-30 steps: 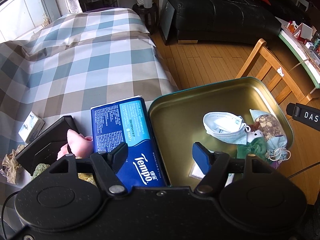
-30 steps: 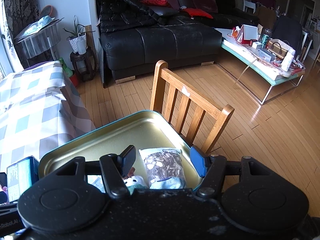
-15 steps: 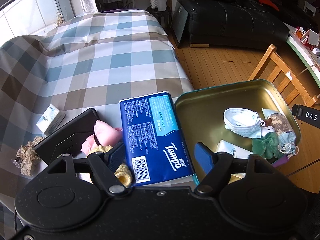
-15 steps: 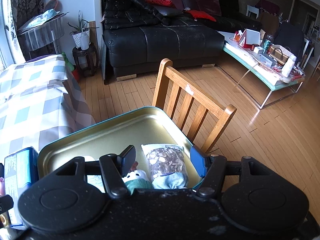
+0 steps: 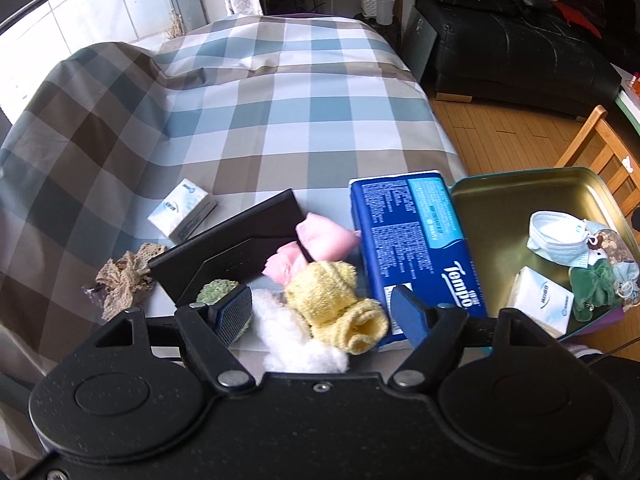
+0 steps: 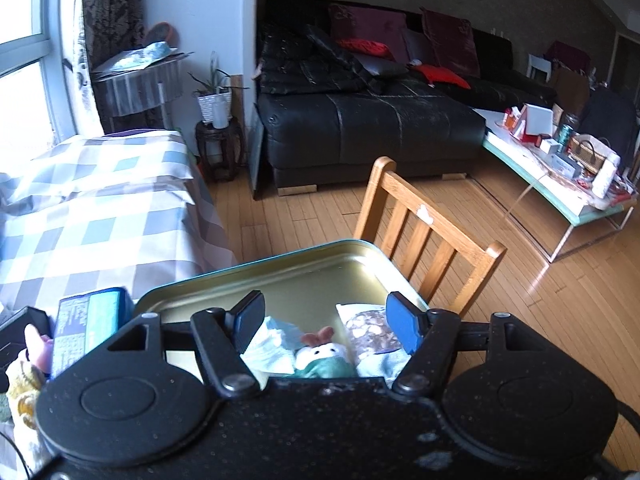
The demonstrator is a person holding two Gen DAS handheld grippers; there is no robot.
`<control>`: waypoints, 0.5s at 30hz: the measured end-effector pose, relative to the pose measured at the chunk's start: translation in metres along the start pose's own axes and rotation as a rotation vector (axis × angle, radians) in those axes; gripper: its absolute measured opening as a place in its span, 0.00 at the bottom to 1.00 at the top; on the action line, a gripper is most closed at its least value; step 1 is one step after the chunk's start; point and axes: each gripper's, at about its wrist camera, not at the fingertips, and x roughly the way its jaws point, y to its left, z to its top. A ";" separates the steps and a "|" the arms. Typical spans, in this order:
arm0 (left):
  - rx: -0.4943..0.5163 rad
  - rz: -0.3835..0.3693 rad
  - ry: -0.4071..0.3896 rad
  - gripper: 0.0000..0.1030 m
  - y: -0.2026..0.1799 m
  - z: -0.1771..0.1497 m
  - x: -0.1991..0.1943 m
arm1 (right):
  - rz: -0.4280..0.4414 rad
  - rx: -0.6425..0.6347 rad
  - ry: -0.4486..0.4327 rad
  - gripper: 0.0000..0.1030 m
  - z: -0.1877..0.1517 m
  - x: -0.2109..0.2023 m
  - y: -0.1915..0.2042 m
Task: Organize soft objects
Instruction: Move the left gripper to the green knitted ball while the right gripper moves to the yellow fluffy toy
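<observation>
The left gripper (image 5: 322, 310) hangs over the near edge of the checked tablecloth (image 5: 280, 112), its jaws apart and just having opened further; a rolled yellow sock (image 5: 334, 306) and a white fluffy tuft (image 5: 292, 340) lie below the gap, and neither pad presses on them. Beside the sock sit a pink soft pouch (image 5: 320, 240), a black folded case (image 5: 236, 252), a green scrubby pad (image 5: 216, 290) and a beige lace scrap (image 5: 126, 276). A small white tissue pack (image 5: 182, 208) with unreadable blue print lies further in. The blue tissue pack (image 5: 416, 248) reads "Tempo", and lies against the left rim of the gold tin tray (image 5: 520, 192) at the table's right edge.

In the tray lie a white face mask (image 5: 556, 234), another small tissue pack (image 5: 540, 296), a green plush toy (image 5: 592, 284) and a patterned pouch (image 6: 374, 328). The right gripper (image 6: 326, 322) hovers above these, jaws apart, having just widened, gripping nothing. A wooden chair (image 6: 424, 236) stands just behind the tray.
</observation>
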 end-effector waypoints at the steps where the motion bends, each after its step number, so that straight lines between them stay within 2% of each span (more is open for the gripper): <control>1: -0.011 0.010 0.002 0.70 0.006 -0.001 0.001 | 0.009 -0.006 0.003 0.67 -0.003 -0.001 0.003; 9: -0.090 0.077 0.028 0.71 0.049 -0.010 0.010 | 0.074 -0.092 0.030 0.68 -0.036 -0.015 0.038; 15: -0.152 0.104 0.047 0.71 0.076 -0.013 0.019 | 0.125 -0.118 0.006 0.70 -0.047 -0.027 0.052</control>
